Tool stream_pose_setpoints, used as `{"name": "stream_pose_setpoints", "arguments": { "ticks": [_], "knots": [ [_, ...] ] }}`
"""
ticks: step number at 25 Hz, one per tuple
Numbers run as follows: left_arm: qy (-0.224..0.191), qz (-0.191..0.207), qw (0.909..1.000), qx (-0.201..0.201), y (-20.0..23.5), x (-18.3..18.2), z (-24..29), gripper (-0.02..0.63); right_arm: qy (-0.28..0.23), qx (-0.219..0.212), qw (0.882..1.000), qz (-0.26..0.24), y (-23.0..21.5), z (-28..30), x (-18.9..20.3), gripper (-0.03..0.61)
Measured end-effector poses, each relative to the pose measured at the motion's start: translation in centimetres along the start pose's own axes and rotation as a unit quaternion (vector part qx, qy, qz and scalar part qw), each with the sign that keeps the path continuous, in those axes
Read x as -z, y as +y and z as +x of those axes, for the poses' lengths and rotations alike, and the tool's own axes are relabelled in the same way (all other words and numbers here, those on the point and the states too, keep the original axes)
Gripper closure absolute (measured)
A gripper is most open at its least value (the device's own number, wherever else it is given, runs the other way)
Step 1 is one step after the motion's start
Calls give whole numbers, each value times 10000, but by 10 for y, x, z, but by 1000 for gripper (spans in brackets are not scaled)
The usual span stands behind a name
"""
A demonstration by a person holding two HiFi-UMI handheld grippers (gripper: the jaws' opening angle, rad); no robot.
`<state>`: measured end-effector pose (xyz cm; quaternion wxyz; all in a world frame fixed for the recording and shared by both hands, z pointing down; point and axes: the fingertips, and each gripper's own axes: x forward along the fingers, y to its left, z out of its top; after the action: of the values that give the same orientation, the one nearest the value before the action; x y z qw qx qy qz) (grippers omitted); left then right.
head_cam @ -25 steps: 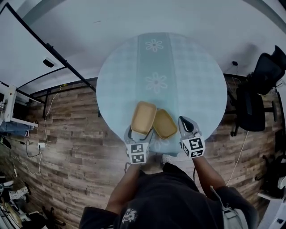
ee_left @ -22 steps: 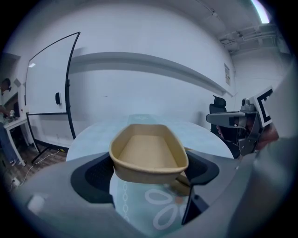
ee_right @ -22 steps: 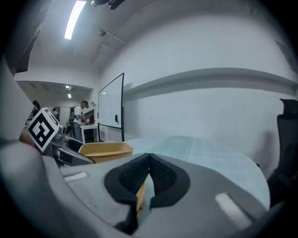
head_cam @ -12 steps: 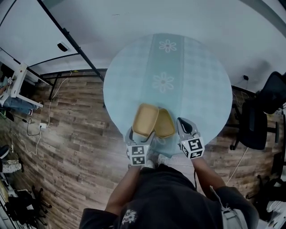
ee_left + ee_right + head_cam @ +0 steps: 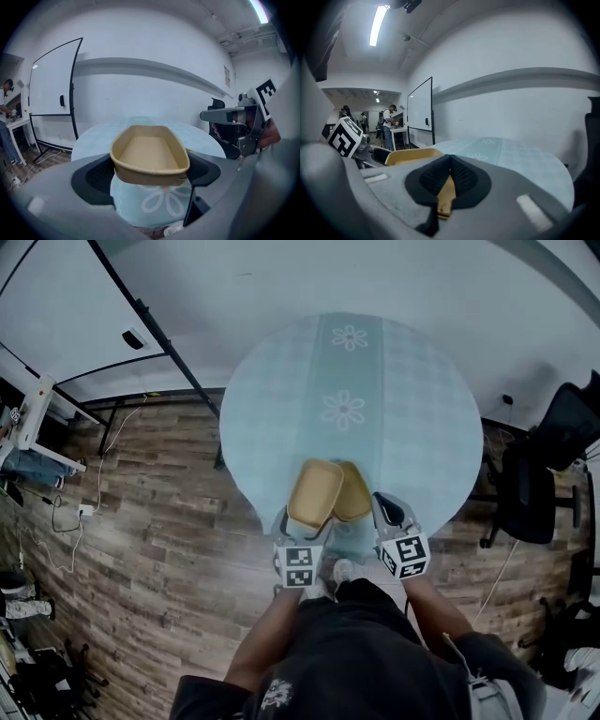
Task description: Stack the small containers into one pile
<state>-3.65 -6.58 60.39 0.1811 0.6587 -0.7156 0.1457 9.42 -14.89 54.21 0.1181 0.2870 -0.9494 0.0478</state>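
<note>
Plainly, left gripper [image 5: 302, 526] clamps a tan container [image 5: 315, 493], jaws wide; right gripper [image 5: 389, 507], closed, sits beside second container [image 5: 354, 495].

Containers [image 5: 315, 493] tan; tablecloth [image 5: 422, 418] pale blue check, white daisies [image 5: 343, 411] on centre stripe [image 5: 349, 371]; floor [image 5: 169, 549] brown wood planks

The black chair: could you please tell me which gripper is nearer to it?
Right. The right gripper is on the side toward the chair; the left gripper is farther, beyond the right one.
</note>
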Motion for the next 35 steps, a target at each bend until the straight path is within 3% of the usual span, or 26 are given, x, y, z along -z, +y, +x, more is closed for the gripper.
{"name": "stream_pose_setpoints", "arguments": {
  "ticks": [9, 17, 24, 28, 35],
  "knots": [
    [105, -165, 9997, -150, -21, -1, 14, 135, 49, -119, 9999, -24, -26, -4, 8, 577],
    [252, -464, 9958, -751, -50, -5, 34, 135, 77, -895, 9959, -115, -67, 3, 8, 577],
    [417, -1092, 9820, -1484, -66, -1, 47, 135, 183, -1548, 9876, -200, -88, 11, 17, 577],
    [272, -1340, 9742, -1796, -74, -5, 54, 133, 234, -1910, 9807, -340, -94, 13, 17, 577],
    [317, -1447, 9654, -2148, -88, 1, 67, 133, 216, -2244, 9724, -597, -111, 25, 17, 577]
  ]
}}
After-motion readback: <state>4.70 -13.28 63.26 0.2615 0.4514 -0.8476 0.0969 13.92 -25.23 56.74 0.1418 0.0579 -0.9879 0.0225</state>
